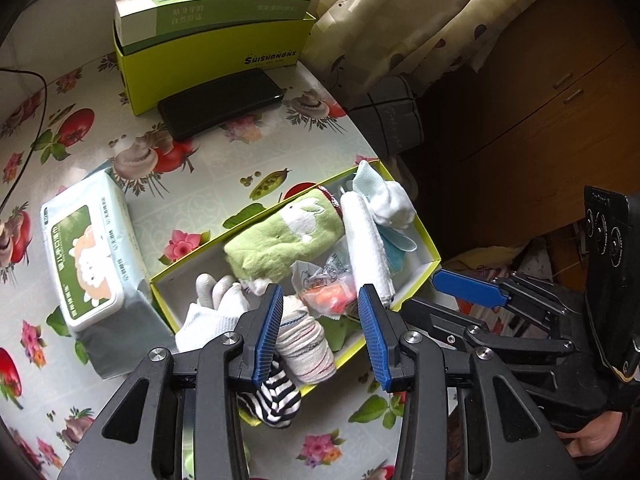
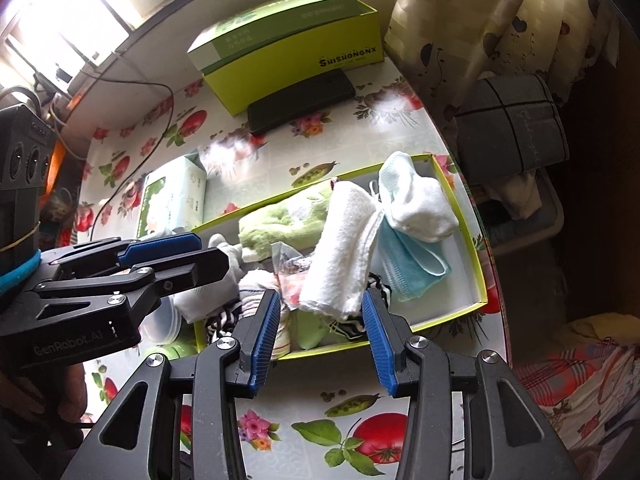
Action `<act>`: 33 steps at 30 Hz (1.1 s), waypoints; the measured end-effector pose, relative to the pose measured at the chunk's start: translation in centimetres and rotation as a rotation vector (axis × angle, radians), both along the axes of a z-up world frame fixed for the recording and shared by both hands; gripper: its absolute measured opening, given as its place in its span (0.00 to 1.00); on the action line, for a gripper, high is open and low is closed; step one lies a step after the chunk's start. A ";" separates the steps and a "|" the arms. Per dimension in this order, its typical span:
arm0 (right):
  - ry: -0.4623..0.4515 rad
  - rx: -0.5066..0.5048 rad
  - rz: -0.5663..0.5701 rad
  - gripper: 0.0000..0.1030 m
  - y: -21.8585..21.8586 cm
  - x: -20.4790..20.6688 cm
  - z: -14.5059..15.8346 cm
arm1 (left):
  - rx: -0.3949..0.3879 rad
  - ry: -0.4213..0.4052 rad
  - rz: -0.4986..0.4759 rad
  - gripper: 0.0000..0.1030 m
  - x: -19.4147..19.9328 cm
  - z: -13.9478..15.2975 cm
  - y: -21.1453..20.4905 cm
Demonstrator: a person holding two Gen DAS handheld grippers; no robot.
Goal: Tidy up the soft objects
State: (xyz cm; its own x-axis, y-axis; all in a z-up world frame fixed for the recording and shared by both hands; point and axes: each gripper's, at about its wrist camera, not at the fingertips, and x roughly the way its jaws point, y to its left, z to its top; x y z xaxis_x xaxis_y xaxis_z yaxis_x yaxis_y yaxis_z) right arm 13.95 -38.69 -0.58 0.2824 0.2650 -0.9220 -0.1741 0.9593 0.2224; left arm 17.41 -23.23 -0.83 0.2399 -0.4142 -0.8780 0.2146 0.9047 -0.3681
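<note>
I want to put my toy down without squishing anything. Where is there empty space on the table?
The biggest bare patch of flowery table lies between the black phone, the wipes pack and the shallow box. Another free strip runs along the table's near edge, in front of that box. Inside the box it is crowded with towels, socks and a mask.

Green towel (image 1: 280, 236), striped sock (image 1: 276, 400), yellow-green box (image 1: 424, 240)
</note>
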 end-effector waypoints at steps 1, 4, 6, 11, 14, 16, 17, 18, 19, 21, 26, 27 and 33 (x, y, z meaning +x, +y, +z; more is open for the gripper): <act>0.000 -0.004 0.008 0.41 0.4 -0.2 0.1 | 0.008 -0.008 0.005 0.39 -0.3 0.2 0.3; -0.001 -0.014 0.034 0.41 1.7 -0.9 0.3 | 0.026 -0.027 0.019 0.39 -1.3 0.8 1.2; 0.000 -0.021 0.051 0.41 2.6 -1.4 0.4 | 0.042 -0.036 0.031 0.39 -1.9 1.0 1.9; -0.002 -0.032 0.081 0.42 4.5 -2.5 0.8 | 0.076 -0.048 0.057 0.39 -3.4 1.6 3.8; -0.004 -0.037 0.096 0.43 5.5 -3.0 1.0 | 0.091 -0.056 0.072 0.39 -4.1 1.8 4.9; -0.008 -0.046 0.106 0.45 6.2 -3.3 1.2 | 0.108 -0.059 0.083 0.39 -4.6 1.9 5.5; -0.010 -0.048 0.111 0.45 6.5 -3.5 1.3 | 0.110 -0.060 0.088 0.39 -4.9 1.9 5.9; -0.011 -0.050 0.115 0.45 6.7 -3.6 1.3 | 0.111 -0.061 0.093 0.39 -5.2 2.0 6.2; -0.013 -0.052 0.118 0.46 6.9 -3.8 1.4 | 0.117 -0.060 0.097 0.39 -5.5 2.0 6.5; -0.014 -0.055 0.125 0.46 7.4 -4.1 1.5 | 0.130 -0.063 0.103 0.39 -6.1 2.0 6.9; -0.019 -0.068 0.135 0.46 8.3 -5.2 1.7 | 0.165 -0.069 0.100 0.39 -7.6 2.0 7.7; -0.019 -0.070 0.135 0.46 8.4 -5.4 1.7 | 0.168 -0.070 0.101 0.39 -7.8 2.0 7.8; -0.023 -0.089 0.139 0.48 9.0 -6.5 1.7 | 0.174 -0.057 0.127 0.39 -8.8 1.8 8.9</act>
